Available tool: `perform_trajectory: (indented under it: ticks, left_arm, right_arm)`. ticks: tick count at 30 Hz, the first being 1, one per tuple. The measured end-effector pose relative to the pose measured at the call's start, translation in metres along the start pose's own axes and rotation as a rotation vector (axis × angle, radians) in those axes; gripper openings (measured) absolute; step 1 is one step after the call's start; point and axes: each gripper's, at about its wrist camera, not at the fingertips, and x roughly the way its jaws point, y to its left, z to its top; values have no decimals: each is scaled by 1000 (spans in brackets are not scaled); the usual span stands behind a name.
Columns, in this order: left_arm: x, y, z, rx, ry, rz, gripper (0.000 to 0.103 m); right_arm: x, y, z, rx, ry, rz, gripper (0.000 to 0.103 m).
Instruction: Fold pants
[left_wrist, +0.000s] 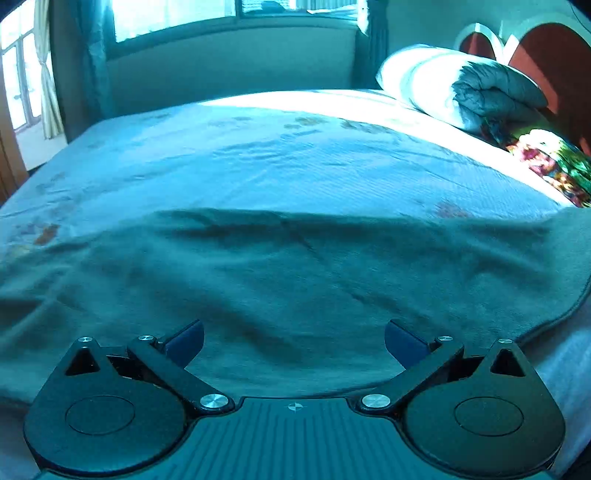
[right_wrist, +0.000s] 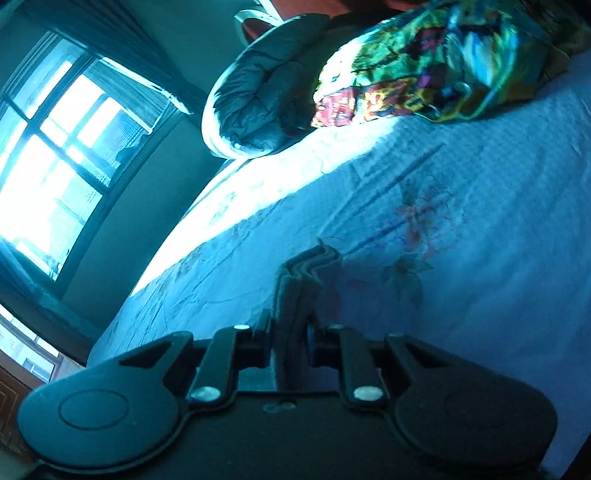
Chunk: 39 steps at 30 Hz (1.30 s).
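Grey-green pants (left_wrist: 280, 280) lie spread flat across the near part of the bed (left_wrist: 295, 158) in the left wrist view. My left gripper (left_wrist: 294, 341) is open, its jaws wide apart just above the near edge of the pants, holding nothing. My right gripper (right_wrist: 290, 341) is shut on a bunched, layered edge of the pants (right_wrist: 303, 280), which sticks up between the jaws above the bedsheet. The rest of the pants is hidden in the right wrist view.
A rolled grey-and-white quilt (left_wrist: 461, 88) (right_wrist: 255, 107) and a colourful floral pillow (left_wrist: 550, 166) (right_wrist: 436, 62) lie at the head of the bed by the red headboard (left_wrist: 546, 51). A window (left_wrist: 177, 14) (right_wrist: 55, 155) is beyond the bed.
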Motion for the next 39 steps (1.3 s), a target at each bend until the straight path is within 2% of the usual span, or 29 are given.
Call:
perform_trajectory:
  ticks: [5,9,11,13,14,15,17,19,21,22,24,27,28,31,33,34,35,36,38,39]
  left_arm:
    - [-31,135,0,-97,-46,185,103]
    - [-51,230,-30,-218,-23,295,103]
    - [-59,264,-51,-282,-8,323,103]
    - [-61,286,-70,-318,14,342,103]
    - [-60,294,-78,-331,23,350,103]
    - [-60,300,-84,-350,32,349,103]
    - [-58,304,-90,-379,30,306,103]
    - [-54,292,-87,-377,17,266,103]
    - [-45,273,-76,-365,3,190,103]
    - [-38,259,-68,-353,-2,154,103]
    - [-23,224,-48,-305,-11,101,103]
    - [-1,169,-20,-220,0,39,103]
    - [6,150,-14,-178,7,40,103]
    - [26,107,-6,-64,41,86,103]
    - [39,92,-16,-13,113,122,103]
    - [39,91,-24,-23,118,120,103]
    - [37,95,-29,-52,111,108,103]
    - [35,99,-33,-84,110,93,103]
    - [28,106,-31,-109,98,91,103]
    - [23,109,-29,-102,80,122,103]
  right_arm:
    - [4,128,-37,-308,4,135,8]
    - [23,222,-105,-452,89,282,8]
    - [37,255,-151,-470,178,343,8]
    - [55,269,-200,-457,321,403,21]
    - [64,273,-224,-470,413,413,23]
    - [66,272,-246,-498,474,386,23]
    - [54,258,-255,-497,424,393,23]
    - [47,232,-238,-404,393,383,20]
    - [41,215,-212,-368,324,325,19]
    - [37,206,-198,-349,286,312,19]
    - [28,186,-167,-306,240,345,21]
    - [13,168,-146,-344,187,297,22]
    - [13,165,-141,-359,178,284,22]
    - [19,145,-129,-297,202,249,26]
    - [43,124,-136,-222,330,193,29]
    - [57,112,-145,-196,414,125,25]
    - [68,101,-154,-184,482,96,19]
    - [65,96,-156,-191,459,120,16]
    - [58,99,-148,-204,407,145,18]
    - [55,103,-143,-209,372,157,25]
